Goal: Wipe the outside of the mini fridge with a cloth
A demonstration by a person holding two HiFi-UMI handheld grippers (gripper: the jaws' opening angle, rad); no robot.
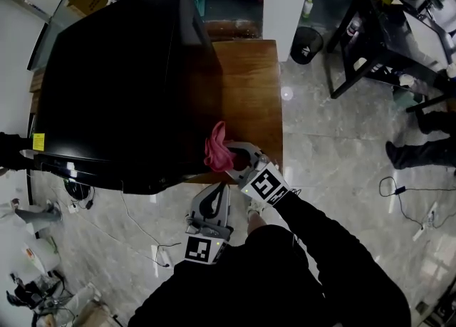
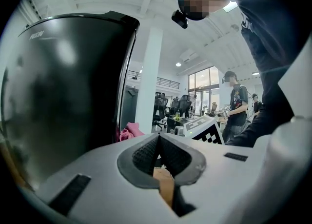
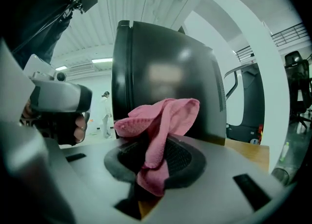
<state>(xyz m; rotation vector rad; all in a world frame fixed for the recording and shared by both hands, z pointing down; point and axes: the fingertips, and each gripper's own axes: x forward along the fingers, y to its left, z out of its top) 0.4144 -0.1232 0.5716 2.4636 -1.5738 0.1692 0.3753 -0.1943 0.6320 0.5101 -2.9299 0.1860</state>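
Note:
The black mini fridge stands on a wooden table; its glossy side fills the left gripper view and rises behind the jaws in the right gripper view. My right gripper is shut on a pink cloth, which sits bunched against the fridge's right side near its front lower corner. The cloth sticks out of the shut jaws. My left gripper hangs below the table's front edge, jaws shut, with nothing in them. The cloth shows small beside the fridge.
A black bin and a black desk frame stand on the tiled floor to the right. Cables and a power strip lie on the floor in front. People stand in the background.

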